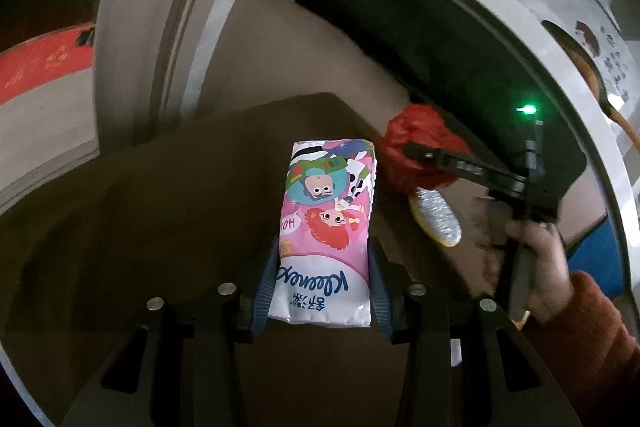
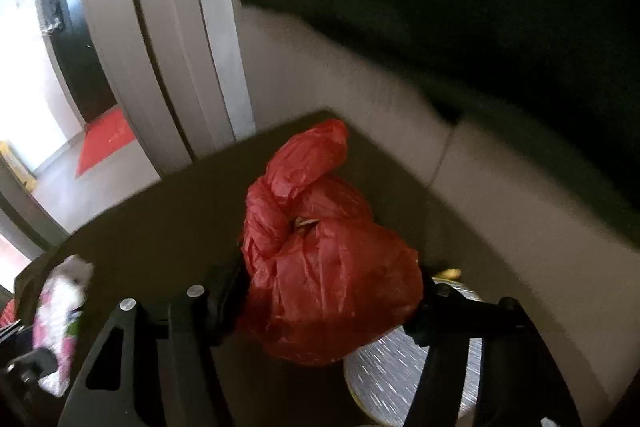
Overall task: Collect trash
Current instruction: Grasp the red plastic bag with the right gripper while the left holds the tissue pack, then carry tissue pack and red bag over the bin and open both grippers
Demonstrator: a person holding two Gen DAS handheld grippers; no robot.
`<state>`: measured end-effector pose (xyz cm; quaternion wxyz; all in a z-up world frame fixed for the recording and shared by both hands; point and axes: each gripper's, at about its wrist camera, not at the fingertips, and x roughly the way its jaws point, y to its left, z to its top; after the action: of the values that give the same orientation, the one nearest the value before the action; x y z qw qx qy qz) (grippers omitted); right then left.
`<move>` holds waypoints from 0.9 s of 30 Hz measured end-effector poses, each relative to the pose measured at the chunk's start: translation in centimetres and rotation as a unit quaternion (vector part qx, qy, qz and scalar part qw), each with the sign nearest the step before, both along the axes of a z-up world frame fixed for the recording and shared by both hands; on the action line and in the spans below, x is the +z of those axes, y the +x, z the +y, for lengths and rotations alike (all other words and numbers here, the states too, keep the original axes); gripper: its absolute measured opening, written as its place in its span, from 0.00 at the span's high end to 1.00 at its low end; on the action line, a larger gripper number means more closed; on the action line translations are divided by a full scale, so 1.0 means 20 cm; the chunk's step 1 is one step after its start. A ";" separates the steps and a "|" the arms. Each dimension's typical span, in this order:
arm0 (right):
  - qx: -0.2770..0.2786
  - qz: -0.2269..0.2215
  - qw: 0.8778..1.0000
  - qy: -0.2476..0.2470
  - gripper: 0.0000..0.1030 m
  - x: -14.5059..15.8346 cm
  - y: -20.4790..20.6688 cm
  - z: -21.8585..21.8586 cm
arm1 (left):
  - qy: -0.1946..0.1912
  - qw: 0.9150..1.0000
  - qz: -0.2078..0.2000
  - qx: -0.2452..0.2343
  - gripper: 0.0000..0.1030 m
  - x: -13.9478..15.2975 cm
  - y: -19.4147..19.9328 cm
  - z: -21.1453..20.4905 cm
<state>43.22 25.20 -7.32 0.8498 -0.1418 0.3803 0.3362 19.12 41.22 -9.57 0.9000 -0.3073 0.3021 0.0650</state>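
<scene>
Left tongs (image 1: pixel 324 291) clamp my tissue pack (image 1: pixel 328 227), held above the brown table (image 1: pixel 160 195). Right tongs (image 2: pixel 320 291) pinch a crumpled red bag (image 2: pixel 320 259) just beside it, over a silver foil pouch (image 2: pixel 400 379) lying on the table.

The red plastic bag (image 2: pixel 320 267) covers the tips of the right claw (image 2: pixel 328 307) and the near part of a silver, yellow-rimmed disc (image 2: pixel 400 383), whose lower edge runs out of the right wrist frame. At that frame's left margin, the pink tissue pack (image 2: pixel 60 319) is smeared by blur, its print unreadable. Small writing on the stickered wall panel (image 1: pixel 616 67) cannot be read.
</scene>
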 end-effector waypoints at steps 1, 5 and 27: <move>0.000 -0.010 1.000 0.005 0.43 0.05 -0.03 -0.04 | 0.004 1.000 -0.007 -0.003 0.58 0.02 0.01 -0.03; -0.004 -0.046 0.998 0.033 0.43 0.27 -0.19 -0.27 | 0.038 0.998 -0.043 -0.017 0.58 0.17 0.02 -0.18; -0.173 -0.185 0.962 0.100 0.43 0.81 -0.93 -1.81 | 0.180 0.956 -0.175 -0.150 0.58 0.83 0.14 -1.46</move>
<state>24.55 -11.07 8.88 0.9603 -0.0478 0.1997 0.1888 22.02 12.02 7.02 0.9785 -0.0982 0.1661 -0.0720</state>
